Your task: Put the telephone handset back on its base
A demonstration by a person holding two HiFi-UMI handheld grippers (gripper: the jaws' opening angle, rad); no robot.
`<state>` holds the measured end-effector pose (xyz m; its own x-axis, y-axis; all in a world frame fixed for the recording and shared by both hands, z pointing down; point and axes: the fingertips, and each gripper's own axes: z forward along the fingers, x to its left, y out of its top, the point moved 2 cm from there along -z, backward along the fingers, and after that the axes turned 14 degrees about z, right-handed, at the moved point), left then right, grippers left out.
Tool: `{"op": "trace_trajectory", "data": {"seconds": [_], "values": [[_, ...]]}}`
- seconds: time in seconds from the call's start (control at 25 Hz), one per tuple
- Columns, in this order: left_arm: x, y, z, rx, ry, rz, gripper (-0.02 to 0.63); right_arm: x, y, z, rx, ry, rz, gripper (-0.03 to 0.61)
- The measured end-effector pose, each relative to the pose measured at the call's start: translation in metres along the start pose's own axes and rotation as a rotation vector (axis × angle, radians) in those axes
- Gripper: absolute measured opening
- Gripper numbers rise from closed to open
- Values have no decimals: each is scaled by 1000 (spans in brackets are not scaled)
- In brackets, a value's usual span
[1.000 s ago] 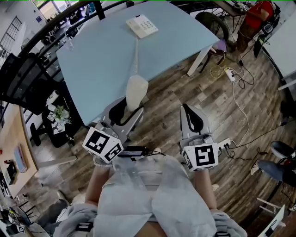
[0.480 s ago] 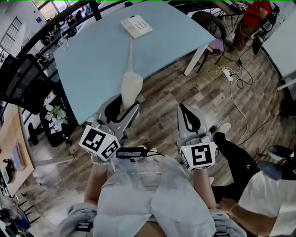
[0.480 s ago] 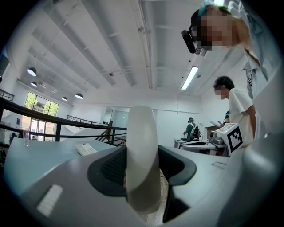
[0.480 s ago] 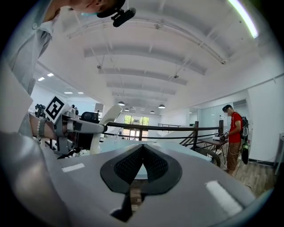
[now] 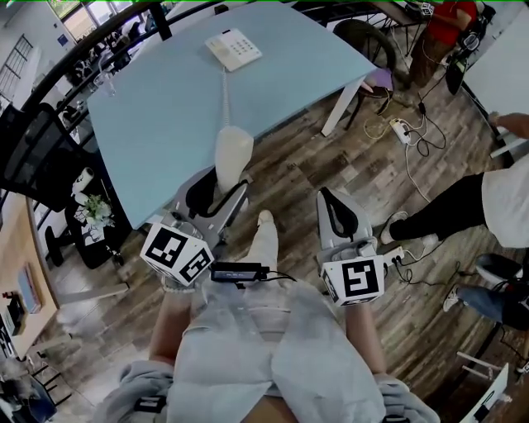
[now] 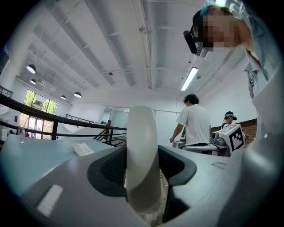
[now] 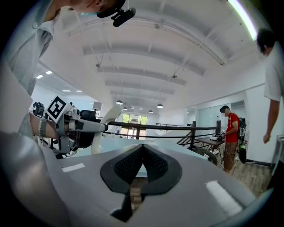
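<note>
The white handset [image 5: 232,155] stands upright between the jaws of my left gripper [image 5: 221,192], held over the near edge of the light blue table [image 5: 157,107]. Its cord [image 5: 225,91] runs up the table to the white telephone base [image 5: 233,49] at the far side. In the left gripper view the handset [image 6: 142,155] fills the gap of the left gripper [image 6: 142,174], and the base [image 6: 83,149] lies small at the left. My right gripper [image 5: 332,198] hangs over the wooden floor, shut and empty; in its own view the right gripper [image 7: 143,150] has its pads touching.
A white table leg [image 5: 343,103] stands right of the handset. A power strip [image 5: 405,128] and cables lie on the floor. A person in a white shirt [image 5: 496,194] steps in at the right; another in red [image 5: 446,25] stands far back. A black chair [image 5: 33,149] sits left.
The handset stays gripped while both grippers hold their places. The table and base have slid slightly left in view. A person at the right has walked across the floor.
</note>
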<state>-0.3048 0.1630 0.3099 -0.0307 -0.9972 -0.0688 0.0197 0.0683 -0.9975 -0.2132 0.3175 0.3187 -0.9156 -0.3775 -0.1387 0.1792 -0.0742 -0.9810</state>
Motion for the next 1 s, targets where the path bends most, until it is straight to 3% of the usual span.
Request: {"op": "trace_trajectory", "data": {"seconds": [0.28,1.0], "values": [[19,-9,37,-9,-15,-20,213,-22,-1,24,11,-23,-11,5],[114,-10,169,7,-40,-61,213,-97,38,159,31,-44,-15,5]]}}
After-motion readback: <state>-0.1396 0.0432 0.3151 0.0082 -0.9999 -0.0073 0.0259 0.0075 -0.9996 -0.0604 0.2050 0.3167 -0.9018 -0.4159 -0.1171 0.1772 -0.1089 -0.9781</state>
